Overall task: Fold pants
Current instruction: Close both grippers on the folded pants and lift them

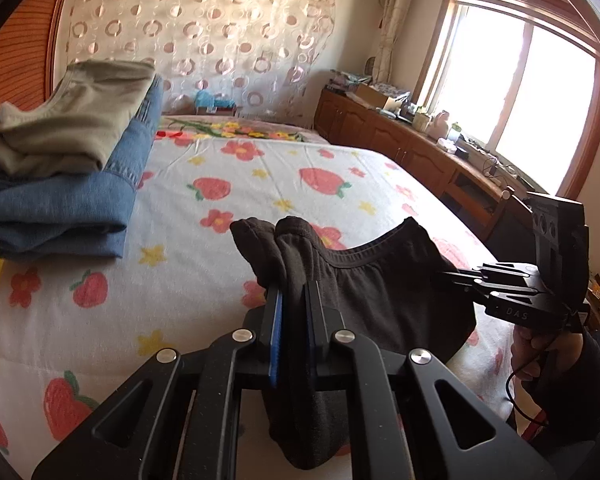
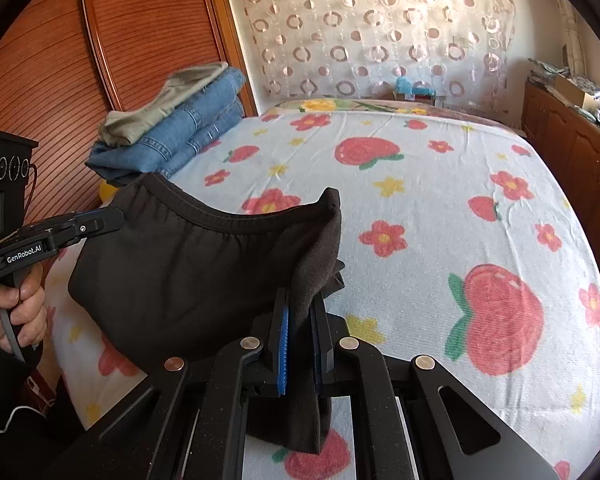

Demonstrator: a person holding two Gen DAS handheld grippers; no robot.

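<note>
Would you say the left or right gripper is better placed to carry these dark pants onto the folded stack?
Left, probably: both the left gripper and the right gripper clamp the dark pants, but the folded stack lies on its side.

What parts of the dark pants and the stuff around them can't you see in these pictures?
- Dark pants, both views: the legs hang below the tongs, so their length is hidden.
- Right tongs, left view: tips buried in the cloth.
- Left tongs, right view: tips behind the waistband.
- Folded pile, left view: cut off by the edge.
- Things on the cabinet, left view: too small and washed out by window light.
</note>
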